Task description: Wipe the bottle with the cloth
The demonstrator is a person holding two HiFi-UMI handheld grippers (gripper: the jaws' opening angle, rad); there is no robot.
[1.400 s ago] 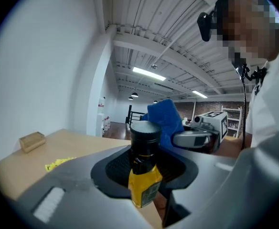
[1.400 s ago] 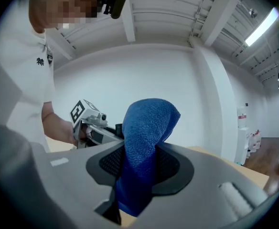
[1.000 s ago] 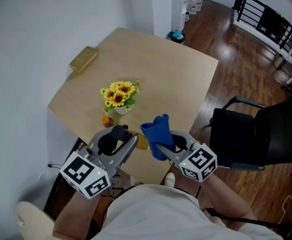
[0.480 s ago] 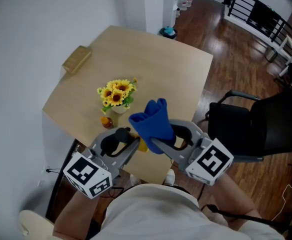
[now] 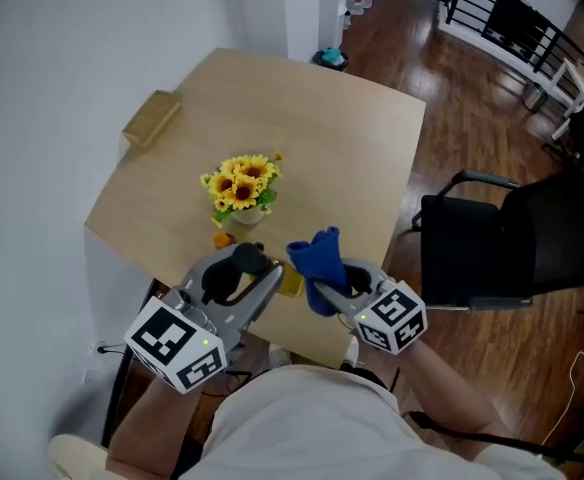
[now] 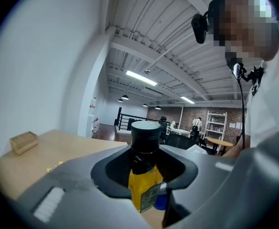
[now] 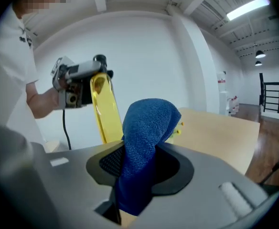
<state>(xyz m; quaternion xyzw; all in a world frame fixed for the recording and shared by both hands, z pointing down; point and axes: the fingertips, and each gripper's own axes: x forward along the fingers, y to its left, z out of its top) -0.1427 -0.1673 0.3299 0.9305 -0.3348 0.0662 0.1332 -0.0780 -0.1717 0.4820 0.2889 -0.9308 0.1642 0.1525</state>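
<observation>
A bottle of yellow liquid (image 5: 290, 281) with a black cap (image 5: 244, 258) is clamped at its neck in my left gripper (image 5: 244, 280), held above the near table edge. From the left gripper view the bottle (image 6: 143, 187) fills the gap between the jaws of the left gripper (image 6: 144, 171). My right gripper (image 5: 334, 290) is shut on a blue cloth (image 5: 319, 260), which bunches up just right of the bottle. In the right gripper view the cloth (image 7: 146, 137) stands up from the right gripper (image 7: 139, 168), with the bottle (image 7: 106, 111) close behind it to the left.
A small vase of sunflowers (image 5: 242, 188) and a small orange object (image 5: 220, 238) stand on the wooden table (image 5: 322, 118) beyond the grippers. A wooden box (image 5: 152, 118) lies at the far left edge. A black chair (image 5: 512, 248) stands to the right, on the wooden floor.
The right gripper with the cloth rose toward the camera, then dropped back down beside the bottle. The left gripper and bottle stayed nearly in place.
</observation>
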